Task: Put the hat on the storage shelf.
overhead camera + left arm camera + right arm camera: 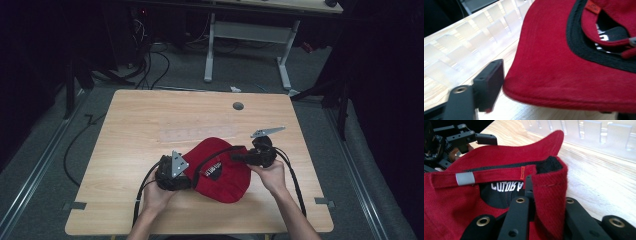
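Observation:
A red cap (220, 170) lies upside down on the wooden table (150, 120), its black inner band and white lettering showing. My left gripper (191, 174) stands open at the cap's brim (564, 75). One of its pads (489, 83) sits right beside the brim's edge, and the other jaw is hidden by the brim. In the right gripper view the left gripper (466, 137) shows behind the brim. My right gripper (544, 205) is shut on a fold of the cap's back rim (550, 182), next to the red strap with its grey tab (465, 178).
A clear plastic rack (195, 134) lies flat on the table just beyond the cap. A grey cable hole (238, 106) sits near the far edge. Black cables trail from both grippers toward the near edge. A white-legged desk (250, 35) stands on the floor behind.

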`<state>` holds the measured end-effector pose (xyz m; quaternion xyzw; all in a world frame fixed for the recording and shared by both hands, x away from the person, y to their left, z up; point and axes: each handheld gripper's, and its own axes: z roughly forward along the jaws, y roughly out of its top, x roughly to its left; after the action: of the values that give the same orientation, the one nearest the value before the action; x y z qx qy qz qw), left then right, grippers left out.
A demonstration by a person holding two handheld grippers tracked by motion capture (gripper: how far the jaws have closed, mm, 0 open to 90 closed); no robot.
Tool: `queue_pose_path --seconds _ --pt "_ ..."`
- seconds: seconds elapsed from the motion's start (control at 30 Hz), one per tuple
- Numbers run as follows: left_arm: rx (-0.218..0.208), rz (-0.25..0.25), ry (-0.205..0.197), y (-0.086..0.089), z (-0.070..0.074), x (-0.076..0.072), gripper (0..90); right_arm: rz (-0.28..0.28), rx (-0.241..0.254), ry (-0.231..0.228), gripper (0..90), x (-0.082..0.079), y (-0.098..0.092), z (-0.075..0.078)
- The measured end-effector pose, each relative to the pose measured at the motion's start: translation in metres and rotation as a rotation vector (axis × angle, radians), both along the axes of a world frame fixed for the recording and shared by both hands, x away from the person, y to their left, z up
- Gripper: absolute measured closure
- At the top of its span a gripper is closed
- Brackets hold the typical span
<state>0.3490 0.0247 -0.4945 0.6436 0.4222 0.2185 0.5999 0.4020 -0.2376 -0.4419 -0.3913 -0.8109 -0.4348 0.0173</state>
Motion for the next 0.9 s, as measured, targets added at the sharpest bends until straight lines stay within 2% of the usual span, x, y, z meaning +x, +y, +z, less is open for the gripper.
queue_pose_path --seconds 0.07,0.27,0.37,0.47,0.53,0.73,0.9 --pt "0.016 -0.010 -0.007 0.000 0.001 -0.001 29.4 -0.001 0.002 -0.001 83.2 0.000 0.001 0.000" --pt "0.006 -0.043 0.004 0.004 0.004 0.000 40.0 0.007 0.034 0.015 81.9 0.003 -0.001 -0.002" --pt "-0.003 -0.075 0.018 0.005 0.007 -0.001 46.5 0.000 0.052 0.007 80.6 0.004 -0.002 -0.003" --pt "-0.030 -0.106 0.036 0.006 0.009 -0.004 56.2 -0.004 0.086 0.014 78.9 0.007 -0.003 -0.004" --pt "-0.032 -0.125 0.049 0.006 0.010 -0.006 60.6 -0.005 0.095 0.019 78.1 0.009 -0.003 -0.004" --pt "-0.032 -0.186 0.080 0.009 0.011 -0.010 71.1 -0.019 0.124 0.029 72.6 0.014 -0.004 -0.008" --pt "-0.022 -0.222 0.089 0.009 0.012 -0.012 78.5 -0.057 0.154 0.020 63.1 0.017 -0.007 -0.006"
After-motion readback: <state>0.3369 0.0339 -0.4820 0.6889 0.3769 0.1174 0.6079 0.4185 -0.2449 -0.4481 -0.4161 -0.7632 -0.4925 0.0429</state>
